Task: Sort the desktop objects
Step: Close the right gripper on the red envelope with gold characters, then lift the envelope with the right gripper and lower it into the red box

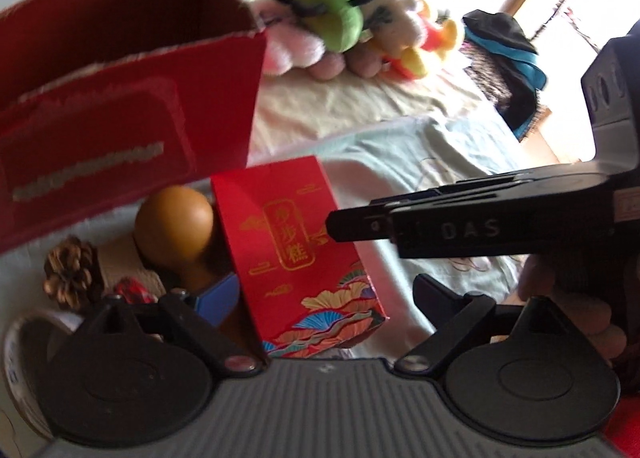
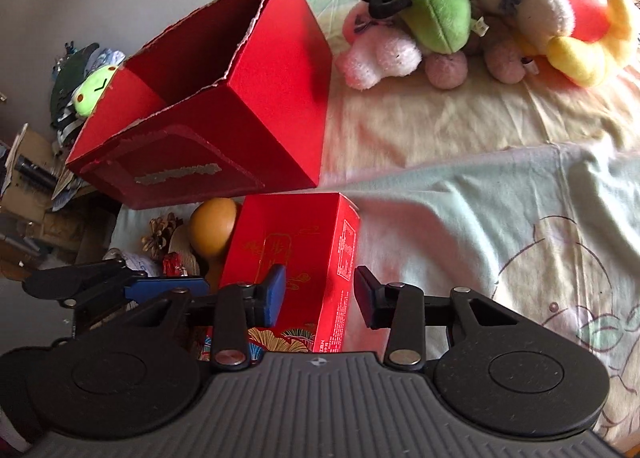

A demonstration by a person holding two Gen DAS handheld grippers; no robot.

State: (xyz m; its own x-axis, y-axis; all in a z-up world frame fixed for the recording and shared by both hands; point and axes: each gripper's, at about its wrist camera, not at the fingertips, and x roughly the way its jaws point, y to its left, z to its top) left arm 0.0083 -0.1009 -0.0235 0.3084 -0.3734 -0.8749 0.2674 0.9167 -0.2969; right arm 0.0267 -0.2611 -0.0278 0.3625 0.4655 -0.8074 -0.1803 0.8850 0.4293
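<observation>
A small red gift box (image 1: 304,254) with gold characters lies on the pale sheet, also in the right wrist view (image 2: 296,258). My left gripper (image 1: 320,294) is open with the box between its fingers. My right gripper (image 2: 320,292) is open, its fingers on either side of the same box, not closed on it. The right gripper also shows in the left wrist view (image 1: 460,226), coming in from the right. A large open red carton (image 2: 224,110) stands behind. A brown gourd (image 1: 176,226), a pine cone (image 1: 70,274) and a small red item (image 1: 134,290) lie left of the box.
A pile of plush toys (image 2: 460,10) sits at the back on a cream cloth (image 2: 440,130). Dark clothing (image 1: 504,58) lies at the far right. Clutter and a green toy (image 2: 94,92) sit off the left edge. A round white object (image 1: 20,358) is at lower left.
</observation>
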